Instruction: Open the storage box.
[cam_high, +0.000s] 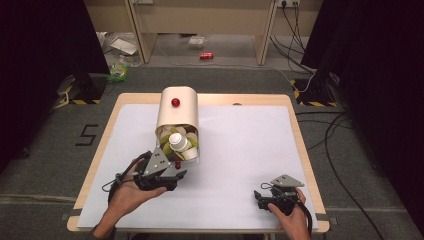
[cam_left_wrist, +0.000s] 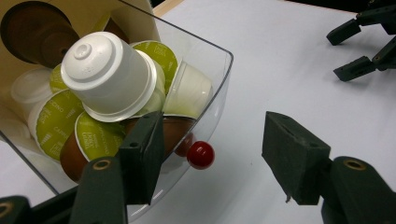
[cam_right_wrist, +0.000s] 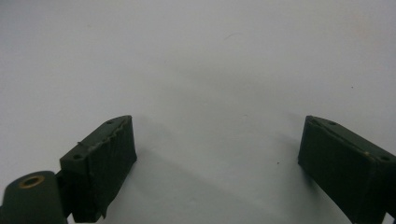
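Clear drawer (cam_high: 186, 156) of coffee capsules, standing out from the near end of a cream box (cam_high: 177, 117) toward the person, left of centre on the white tabletop (cam_high: 240, 150). Heaped full: green-lidded, brown and white capsules, with one white capsule (cam_left_wrist: 109, 77) upside down on top of the pile. On the drawer's front wall, low down, a small red knob (cam_left_wrist: 201, 155); a second red ball (cam_high: 175, 102) on top of the box.

Left gripper (cam_high: 175, 179) right at the drawer's front, held in the left hand (cam_high: 127, 192). In the left gripper view, jaws parted to a middling gap, the red knob between them and nearer the left jaw, no pad pressing on it. Left jaw overlapping the clear wall; contact there hard to tell.

Right gripper (cam_high: 257, 196) well apart, near the tabletop's front right corner, in the right hand (cam_high: 290, 215). Jaws spread wide, nothing between them but bare white surface, pointing leftward across the tabletop.

Beyond the tabletop, grey floor with cables and a red can (cam_high: 206, 55).
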